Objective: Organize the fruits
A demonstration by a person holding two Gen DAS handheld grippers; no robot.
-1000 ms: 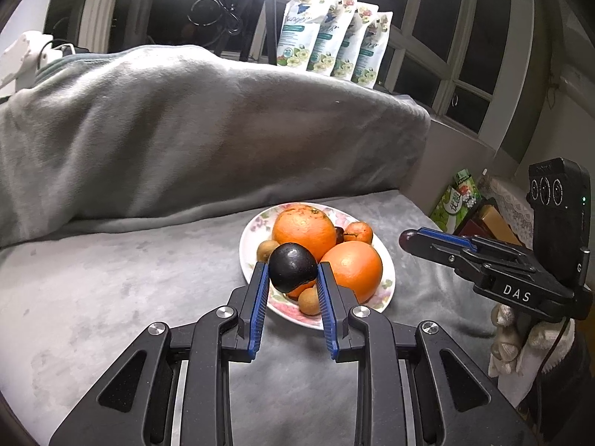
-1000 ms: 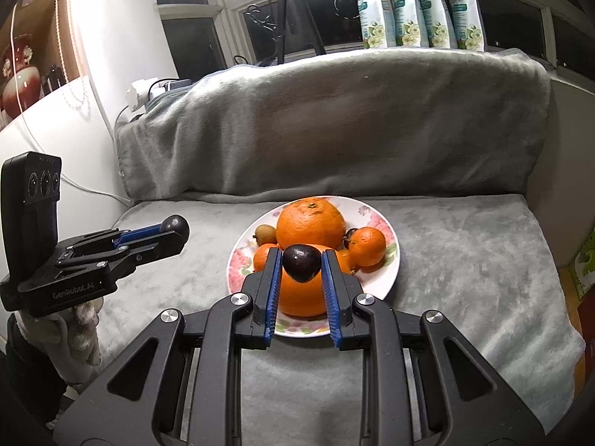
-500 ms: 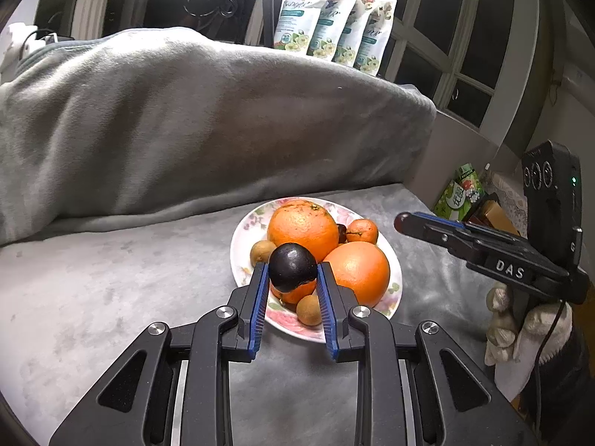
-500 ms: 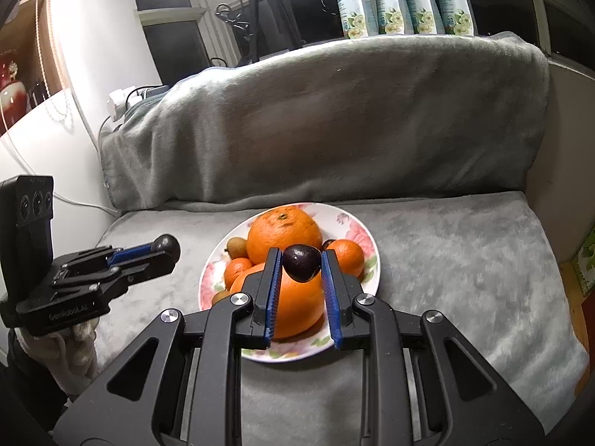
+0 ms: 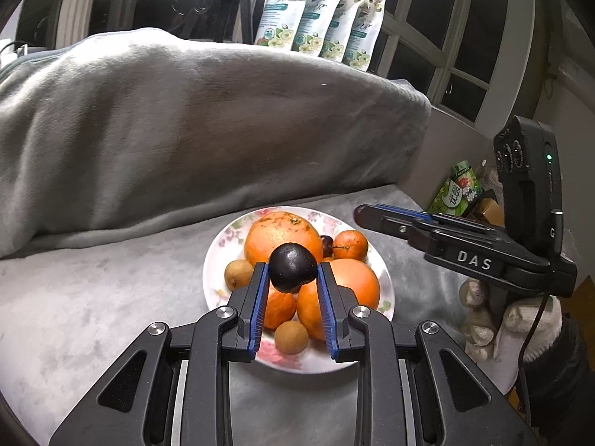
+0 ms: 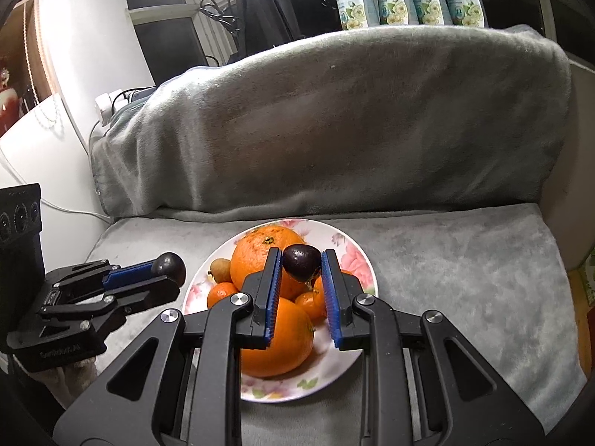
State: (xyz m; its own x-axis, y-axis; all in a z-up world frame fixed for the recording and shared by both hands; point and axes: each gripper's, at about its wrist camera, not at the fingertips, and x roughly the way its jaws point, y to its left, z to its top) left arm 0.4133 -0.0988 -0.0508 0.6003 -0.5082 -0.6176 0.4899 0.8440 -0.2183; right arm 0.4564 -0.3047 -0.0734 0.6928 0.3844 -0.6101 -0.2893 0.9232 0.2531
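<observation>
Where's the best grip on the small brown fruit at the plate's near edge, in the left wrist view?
Grip across its round middle, coming down from above on the near-rim side. The small brown fruit sits low on the plate, tucked against the large orange behind and to its right. Only its top and front look free, so a level approach would probably bump the pile.

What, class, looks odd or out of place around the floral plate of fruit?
Nothing is spilled or damaged. The plate sits level on the grey blanket, heaped with oranges. One oddity: each pair of tongs grips a dark fruit above the heap.
</observation>
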